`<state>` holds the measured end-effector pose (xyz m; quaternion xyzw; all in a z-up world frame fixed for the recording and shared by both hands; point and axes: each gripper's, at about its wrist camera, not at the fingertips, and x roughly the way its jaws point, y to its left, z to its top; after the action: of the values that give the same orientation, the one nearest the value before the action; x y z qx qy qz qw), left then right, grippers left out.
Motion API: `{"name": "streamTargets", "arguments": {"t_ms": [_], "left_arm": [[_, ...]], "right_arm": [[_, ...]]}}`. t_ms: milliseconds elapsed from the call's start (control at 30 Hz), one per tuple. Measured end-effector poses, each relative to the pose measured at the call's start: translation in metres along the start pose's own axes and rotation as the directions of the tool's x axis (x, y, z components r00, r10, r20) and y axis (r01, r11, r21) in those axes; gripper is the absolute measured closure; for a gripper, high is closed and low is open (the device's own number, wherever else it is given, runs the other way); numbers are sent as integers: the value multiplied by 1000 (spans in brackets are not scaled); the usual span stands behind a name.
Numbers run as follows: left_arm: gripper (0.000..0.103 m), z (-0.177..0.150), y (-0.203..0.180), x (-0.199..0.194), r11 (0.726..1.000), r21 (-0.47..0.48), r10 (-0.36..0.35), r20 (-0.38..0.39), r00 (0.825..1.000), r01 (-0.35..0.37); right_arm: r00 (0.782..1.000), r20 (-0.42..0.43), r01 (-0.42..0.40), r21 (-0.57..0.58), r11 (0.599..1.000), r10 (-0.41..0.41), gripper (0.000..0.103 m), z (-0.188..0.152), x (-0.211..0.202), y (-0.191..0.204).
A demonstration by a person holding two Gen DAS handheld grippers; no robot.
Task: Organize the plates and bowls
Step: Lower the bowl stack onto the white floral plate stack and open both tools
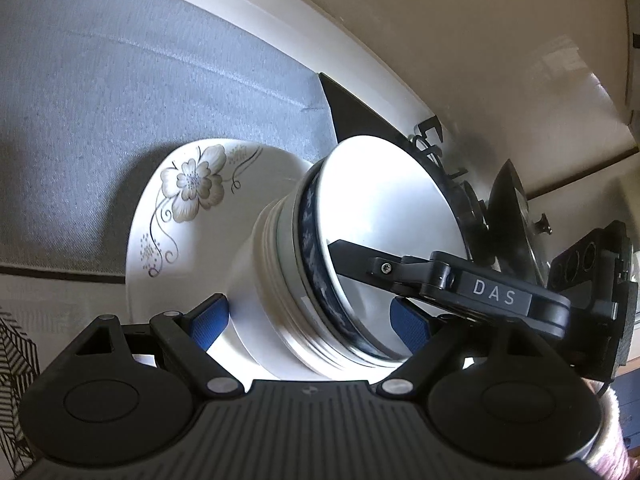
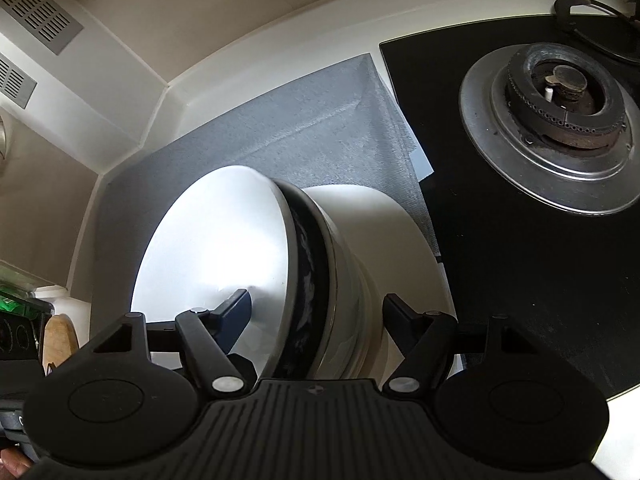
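Nearest, L gripper point(image 1: 308, 316) and R gripper point(image 2: 316, 312) each straddle the bowl stack point(image 1: 320, 280) w/ jaws wide; whether the pads press on it cannot be told. The stack sits nested on the floral plate point(image 1: 180, 216), on the grey mat point(image 1: 120, 100) beside the hob burner point(image 2: 556, 112). Judged status: stacking appears mostly done; relocating or releasing the pile looks left.

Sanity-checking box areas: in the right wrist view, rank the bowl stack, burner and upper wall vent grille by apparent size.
1. Bowl stack: largest, though nearness to the camera inflates it.
2. Burner.
3. Upper wall vent grille: smallest, partly cut off by the frame edge.
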<state>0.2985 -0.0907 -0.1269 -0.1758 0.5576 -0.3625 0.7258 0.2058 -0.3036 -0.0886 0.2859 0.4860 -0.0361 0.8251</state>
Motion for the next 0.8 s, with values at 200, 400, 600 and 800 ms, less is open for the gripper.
{"name": "streamTargets", "arguments": {"t_ms": [200, 400, 600, 800], "left_arm": [[13, -4, -9, -4, 990, 102, 97, 28, 995, -99], [0, -5, -12, -10, 988, 110, 107, 26, 994, -109], [0, -12, -20, -32, 976, 154, 150, 53, 987, -157], [0, -25, -34, -63, 931, 273, 220, 113, 969, -243]], "right_arm": [[999, -13, -40, -24, 999, 40, 37, -6, 3, 3], [997, 17, -74, -25, 997, 74, 31, -1, -5, 6], [993, 88, -64, -108, 992, 73, 16, -6, -31, 24], [979, 204, 17, -101, 995, 4, 11, -32, -64, 37]]}}
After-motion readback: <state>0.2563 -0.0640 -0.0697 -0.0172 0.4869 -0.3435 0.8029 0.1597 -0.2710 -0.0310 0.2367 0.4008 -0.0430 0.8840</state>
